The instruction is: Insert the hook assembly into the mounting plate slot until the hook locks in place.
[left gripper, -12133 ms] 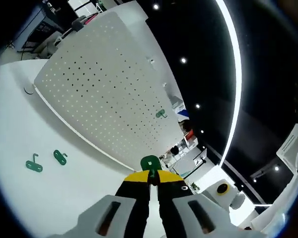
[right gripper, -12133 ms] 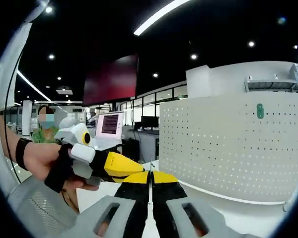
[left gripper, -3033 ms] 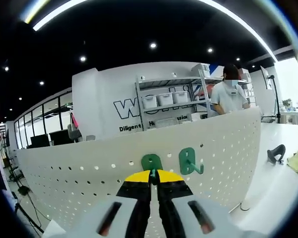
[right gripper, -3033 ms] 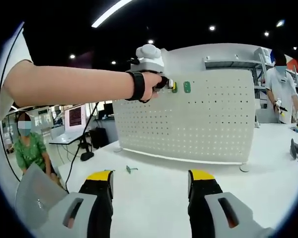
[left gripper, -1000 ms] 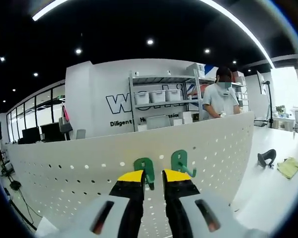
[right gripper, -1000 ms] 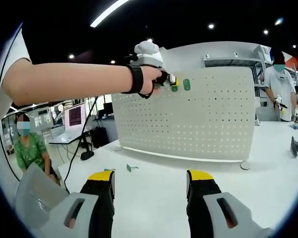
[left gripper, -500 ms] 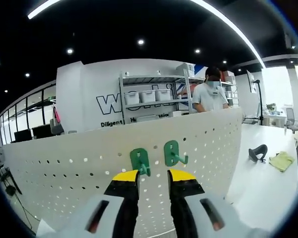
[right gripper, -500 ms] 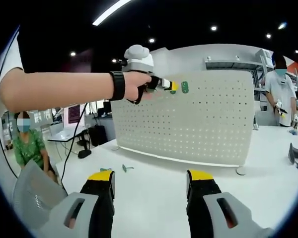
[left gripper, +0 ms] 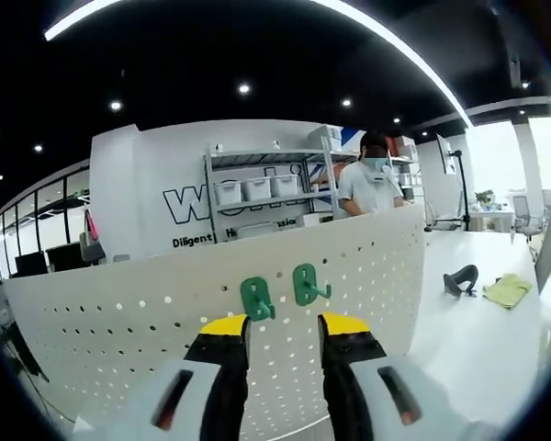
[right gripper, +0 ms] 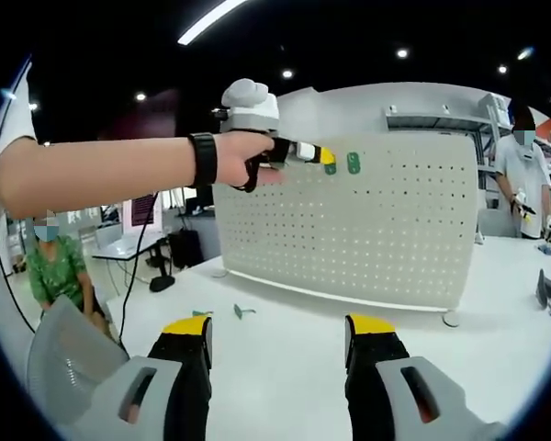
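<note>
Two hooks: green hook [left gripper: 257,299] and second green hook [left gripper: 307,285] sit side by side on the pegboard [left gripper: 119,340], both seated in its holes.
Left gripper [left gripper: 283,323]: fingers parted, nothing between them; the yellow tips stand just short of the pegboard face, below the two hooks, the left hook just above the left tip.
Left gripper, right gripper view [right gripper: 323,156]: held up at the pegboard's upper edge by a hand [right gripper: 239,158] with a black wrist strap, next to a green hook [right gripper: 354,163].
Right gripper [right gripper: 280,323]: fingers wide apart, empty, low over the white worktop [right gripper: 285,303].
Loose hooks [right gripper: 243,311]: two small green pieces lie on the worktop, well apart from the pegboard.
</note>
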Demonstrator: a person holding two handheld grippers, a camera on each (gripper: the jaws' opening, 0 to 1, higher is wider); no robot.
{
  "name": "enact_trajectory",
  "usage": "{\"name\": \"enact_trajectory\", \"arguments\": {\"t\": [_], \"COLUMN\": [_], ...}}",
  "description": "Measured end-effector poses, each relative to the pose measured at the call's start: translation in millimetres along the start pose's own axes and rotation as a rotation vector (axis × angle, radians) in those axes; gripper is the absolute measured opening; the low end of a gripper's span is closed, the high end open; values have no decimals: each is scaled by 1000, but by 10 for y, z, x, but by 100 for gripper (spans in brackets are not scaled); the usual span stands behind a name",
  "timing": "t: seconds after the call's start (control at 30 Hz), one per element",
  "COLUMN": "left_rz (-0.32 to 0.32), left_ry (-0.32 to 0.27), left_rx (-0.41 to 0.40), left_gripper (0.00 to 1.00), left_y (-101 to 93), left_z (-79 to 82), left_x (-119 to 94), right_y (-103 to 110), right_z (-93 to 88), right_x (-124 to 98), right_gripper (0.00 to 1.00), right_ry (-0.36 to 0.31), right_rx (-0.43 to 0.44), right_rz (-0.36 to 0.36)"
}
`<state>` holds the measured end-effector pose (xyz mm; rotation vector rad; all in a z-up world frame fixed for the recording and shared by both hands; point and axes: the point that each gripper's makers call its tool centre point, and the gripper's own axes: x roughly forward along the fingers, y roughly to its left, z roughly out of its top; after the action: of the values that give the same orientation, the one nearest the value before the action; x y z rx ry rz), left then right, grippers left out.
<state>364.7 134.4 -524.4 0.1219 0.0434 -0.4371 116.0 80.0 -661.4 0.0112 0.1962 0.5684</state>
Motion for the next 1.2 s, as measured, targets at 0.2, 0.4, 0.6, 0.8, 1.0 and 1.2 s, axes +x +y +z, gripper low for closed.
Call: {"name": "enact_trajectory", "arguments": {"t": [0.2, 0.4, 0.6, 0.8, 1.0, 1.2], "left_rz": [-40, -78, -103, -136, -143, -161], "left_ry": [-22, -32, -28, -22, -28, -24], "left_rx": [23, 15, 4, -9, -5, 2], "left_gripper": [34, 33, 36, 39, 37, 39], "left_y": [-25, -60, -45, 49, 173, 207], "left_z": [42, 44, -24, -60, -79, -104], "left_x": [-135, -274, -384, -471, -567, -668], "right_y": [55, 73, 89, 183, 261, 311], "right_z": [12, 16, 45, 16, 25, 59], "right_x": [-5, 8, 13, 41, 49, 72], "right_gripper": [59, 59, 59, 60, 60, 60], "right_ry": [1, 2, -1, 8, 10, 5], "right_rx": [-8, -20, -28, -27, -30, -24], "right_rz": [-5, -14, -29, -25, -27, -32]}}
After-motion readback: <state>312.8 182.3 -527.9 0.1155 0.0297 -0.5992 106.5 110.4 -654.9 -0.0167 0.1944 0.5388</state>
